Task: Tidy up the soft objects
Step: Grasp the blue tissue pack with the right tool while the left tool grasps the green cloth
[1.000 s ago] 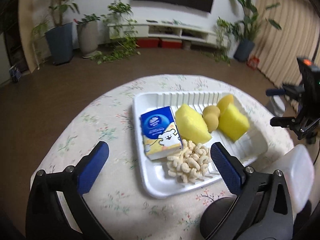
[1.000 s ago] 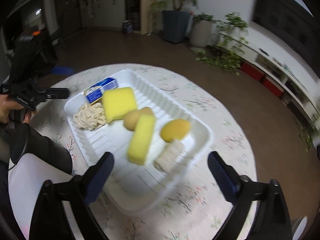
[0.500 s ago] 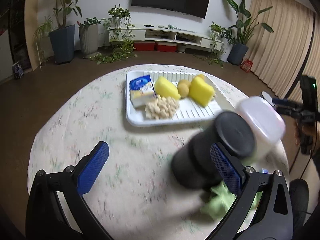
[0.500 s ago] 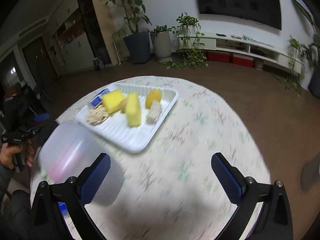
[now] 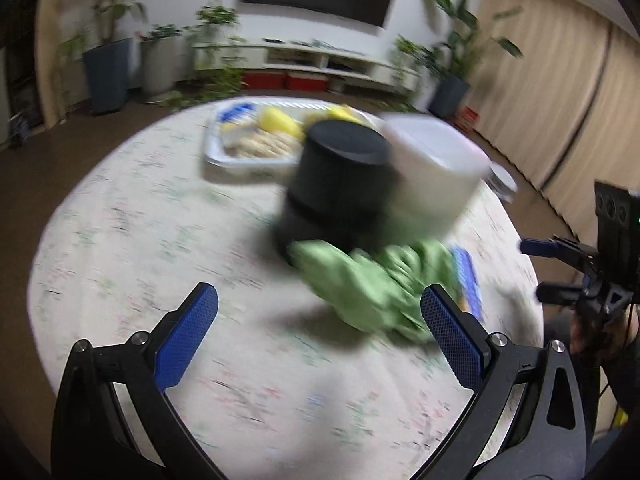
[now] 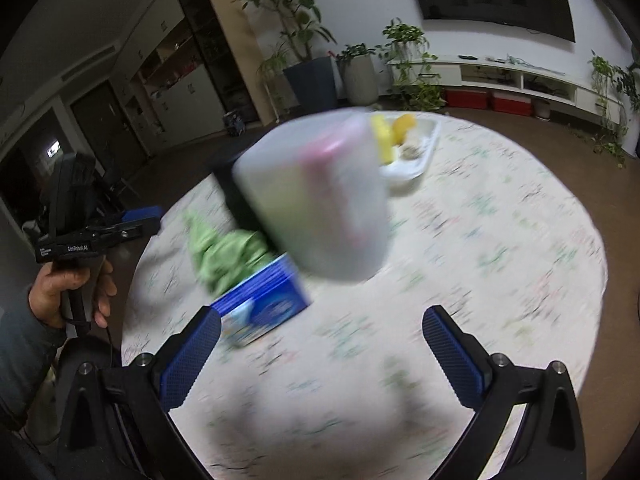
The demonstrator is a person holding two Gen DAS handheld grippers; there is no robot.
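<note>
Both views are motion-blurred. A crumpled green cloth [image 5: 372, 280] lies on the round table in front of my open, empty left gripper [image 5: 320, 332]; it also shows in the right wrist view [image 6: 224, 252]. A blue tissue pack [image 6: 264, 304] lies beside the cloth, just ahead of my open, empty right gripper [image 6: 320, 348]; its edge shows in the left wrist view [image 5: 466, 280]. A white tray [image 5: 224, 152] at the far side holds yellow sponges [image 5: 278, 126], a tissue pack and other soft items; it also shows in the right wrist view [image 6: 412, 160].
A black cylinder [image 5: 340, 188] and a translucent white lidded container [image 5: 432, 176] stand mid-table behind the cloth; the container [image 6: 316, 200] blocks much of the right view. The table has a floral cloth [image 5: 140, 220]. Plants and a TV shelf line the room.
Both grippers have pulled back from the tray toward the near side of the table. The cylinder, container, green cloth and blue pack have come into view.
</note>
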